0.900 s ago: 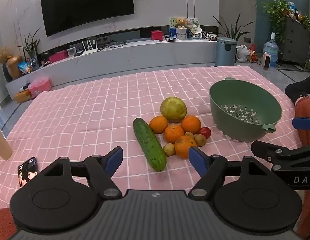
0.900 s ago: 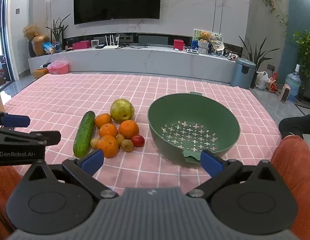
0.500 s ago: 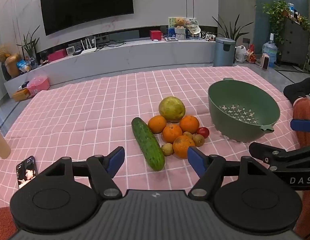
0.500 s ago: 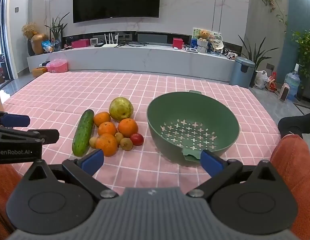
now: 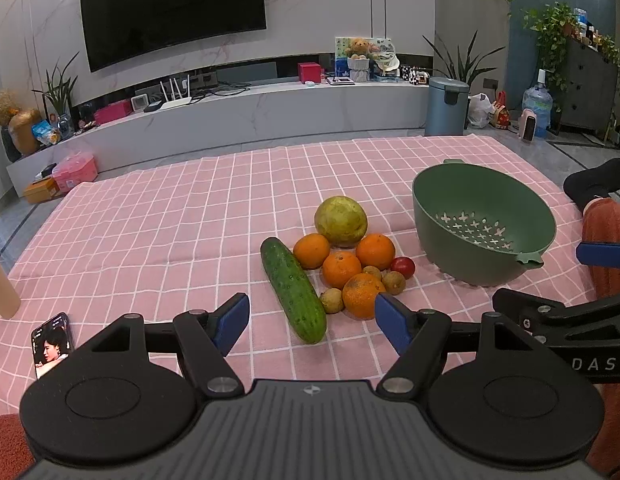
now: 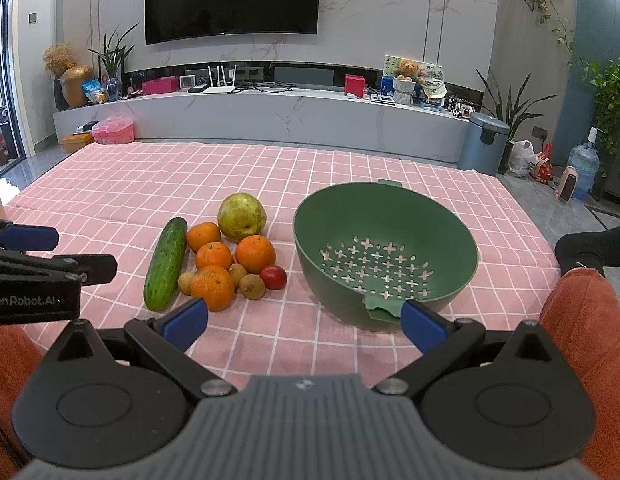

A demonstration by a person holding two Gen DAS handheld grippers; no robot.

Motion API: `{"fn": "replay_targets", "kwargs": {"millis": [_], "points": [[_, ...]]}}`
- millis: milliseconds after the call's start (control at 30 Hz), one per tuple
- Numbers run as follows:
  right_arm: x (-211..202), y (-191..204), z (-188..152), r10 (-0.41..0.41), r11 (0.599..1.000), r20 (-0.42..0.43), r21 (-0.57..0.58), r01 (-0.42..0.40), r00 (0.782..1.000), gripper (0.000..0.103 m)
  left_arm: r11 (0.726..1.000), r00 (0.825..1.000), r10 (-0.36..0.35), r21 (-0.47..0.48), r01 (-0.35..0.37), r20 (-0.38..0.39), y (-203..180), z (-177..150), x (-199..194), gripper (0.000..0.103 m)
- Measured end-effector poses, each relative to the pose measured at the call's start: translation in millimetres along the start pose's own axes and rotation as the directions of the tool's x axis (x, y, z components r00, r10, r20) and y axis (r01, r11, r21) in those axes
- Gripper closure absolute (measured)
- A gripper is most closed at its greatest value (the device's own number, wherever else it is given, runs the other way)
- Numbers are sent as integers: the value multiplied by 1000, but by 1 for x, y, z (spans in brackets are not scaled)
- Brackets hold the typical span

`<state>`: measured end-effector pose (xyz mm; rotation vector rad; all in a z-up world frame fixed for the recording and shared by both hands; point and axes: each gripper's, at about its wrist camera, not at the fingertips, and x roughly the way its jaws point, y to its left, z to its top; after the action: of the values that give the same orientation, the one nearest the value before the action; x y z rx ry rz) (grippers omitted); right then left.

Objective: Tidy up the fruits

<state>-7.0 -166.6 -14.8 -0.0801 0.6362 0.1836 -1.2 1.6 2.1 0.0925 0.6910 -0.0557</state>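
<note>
- A phone (image 5: pixel 53 344) lies on the pink cloth (image 5: pixel 149 240).
- The left gripper (image 5: pixel 312 322) hangs wide open and empty.
- A cucumber (image 5: pixel 292 289), four oranges (image 5: pixel 342 269) and a big pear (image 5: pixel 340 221) sit bunched together.
- A green colander (image 6: pixel 384 252) stands just right, empty.
- The right gripper (image 6: pixel 303 322) gapes, holding nothing.

A pile of fruit sits ahead of the left claw (image 5: pixel 312 322): cucumber (image 5: pixel 292 289), four oranges (image 5: pixel 342 269), a pear (image 5: pixel 340 221). The empty green strainer bowl (image 5: pixel 484 224) stands to its right.
</note>
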Motion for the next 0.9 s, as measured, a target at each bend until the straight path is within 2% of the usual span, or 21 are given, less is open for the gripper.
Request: {"fn": "replay_targets", "kwargs": {"millis": [900], "points": [[6,1,-5,-5,1000,-13,1,5,1000,4,1000,1000,-8,-12,8,-14,1,-3,0,18]]}}
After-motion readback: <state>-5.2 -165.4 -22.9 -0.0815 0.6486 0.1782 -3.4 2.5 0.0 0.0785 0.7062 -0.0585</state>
